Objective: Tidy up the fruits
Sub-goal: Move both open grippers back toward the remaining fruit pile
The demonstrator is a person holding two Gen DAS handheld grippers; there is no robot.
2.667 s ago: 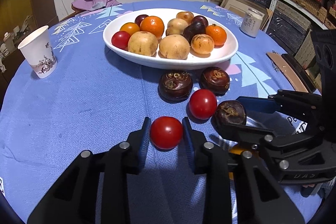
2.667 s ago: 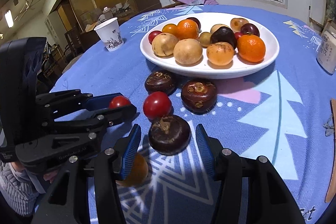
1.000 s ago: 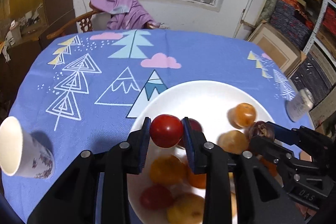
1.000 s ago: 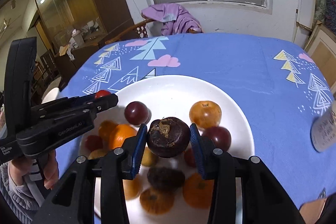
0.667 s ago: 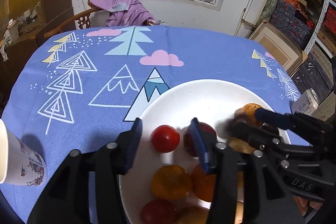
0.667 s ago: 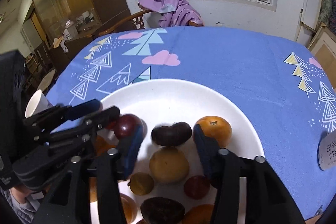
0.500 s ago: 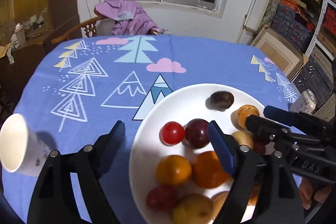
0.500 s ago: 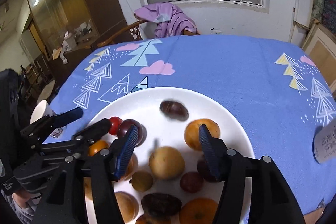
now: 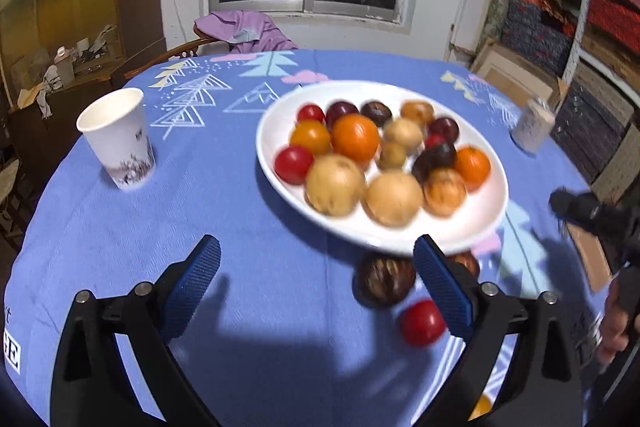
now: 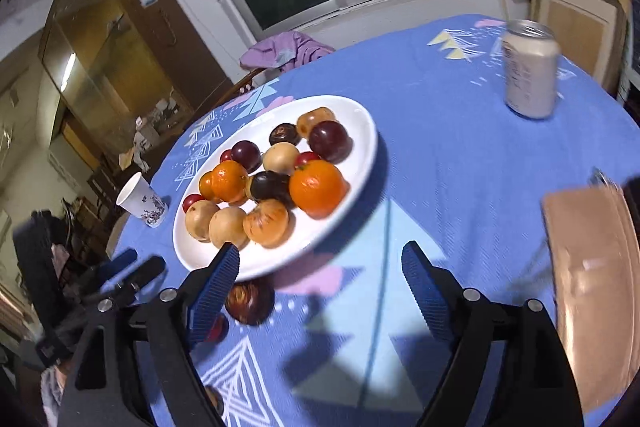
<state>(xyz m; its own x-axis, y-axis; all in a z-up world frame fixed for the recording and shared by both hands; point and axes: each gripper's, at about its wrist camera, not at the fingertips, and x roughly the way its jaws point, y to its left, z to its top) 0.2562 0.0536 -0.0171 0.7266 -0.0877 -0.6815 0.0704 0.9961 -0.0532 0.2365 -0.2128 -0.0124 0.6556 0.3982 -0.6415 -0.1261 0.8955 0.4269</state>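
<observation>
Most fruit sits heaped on the white plate [image 9: 480, 227]; 2 dark fruits [image 9: 384, 279] and 1 tomato [image 9: 422, 323] lie on the tabletop [image 9: 240, 227] just before its near rim. Left tongs [image 9: 316, 287] and right tongs [image 10: 320, 283], jaws just opened, are wide apart and empty, with bare cloth around them

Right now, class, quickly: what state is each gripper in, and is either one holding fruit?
Left gripper: open, holding nothing; it has just been opening.
Right gripper: open, holding nothing; it has just been opening.
</observation>
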